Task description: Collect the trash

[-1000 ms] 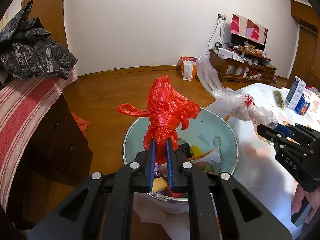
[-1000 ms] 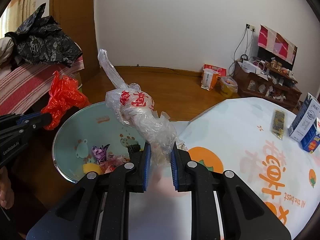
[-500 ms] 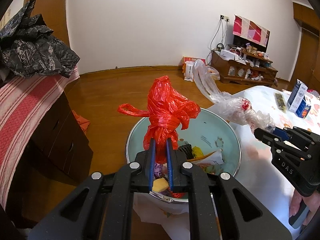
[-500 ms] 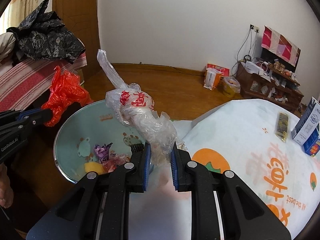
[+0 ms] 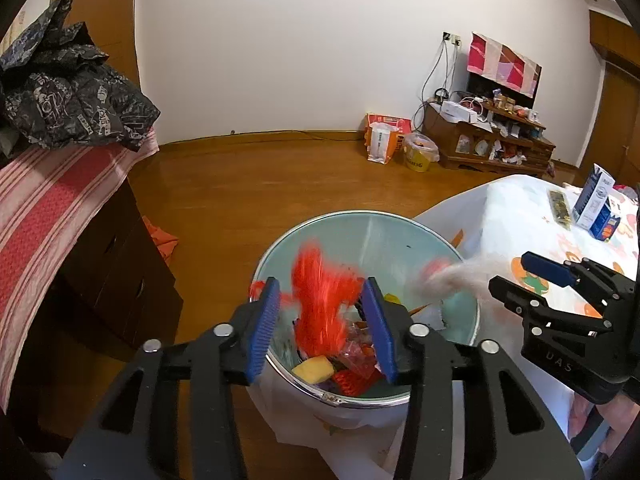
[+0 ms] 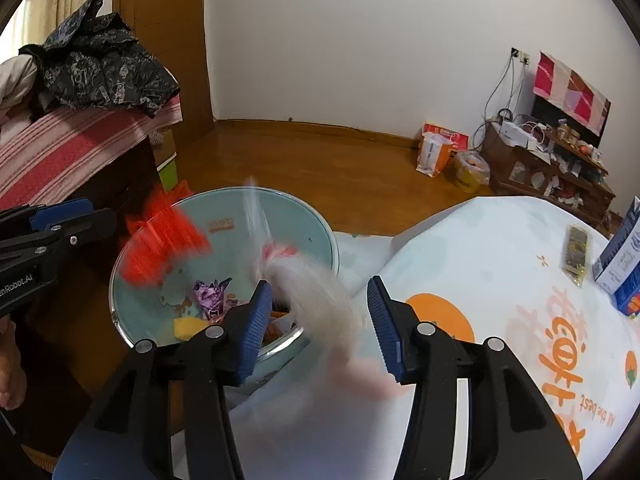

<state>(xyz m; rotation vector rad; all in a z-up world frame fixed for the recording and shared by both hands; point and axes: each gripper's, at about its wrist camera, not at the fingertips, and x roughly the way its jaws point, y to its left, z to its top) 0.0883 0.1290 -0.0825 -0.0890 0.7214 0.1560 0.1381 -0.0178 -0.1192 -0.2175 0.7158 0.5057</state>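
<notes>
A pale green trash bin [image 5: 400, 232] [image 6: 304, 216] with wrappers in it stands beside the table. My left gripper [image 5: 324, 320] is open above its near rim, and a knotted red plastic bag [image 5: 320, 304] [image 6: 160, 244] is falling, blurred, between the fingers into the bin. My right gripper [image 6: 320, 320] is open at the bin's table side, and a knotted clear plastic bag [image 6: 316, 292] [image 5: 452, 276] falls, blurred, between its fingers. The right gripper also shows in the left wrist view [image 5: 532, 280].
A white table cloth with orange print [image 6: 500, 280] bears cartons [image 6: 624, 256] and a dark packet [image 6: 576, 252]. A dark cabinet with a striped cloth [image 5: 52, 200] and black bag [image 5: 76, 100] stands left. Wooden floor, bags [image 5: 380, 140] and a cluttered shelf [image 5: 492, 136] lie behind.
Both grippers have opened. The red bag and the clear bag, held a moment ago, are now released and dropping toward the bin.
</notes>
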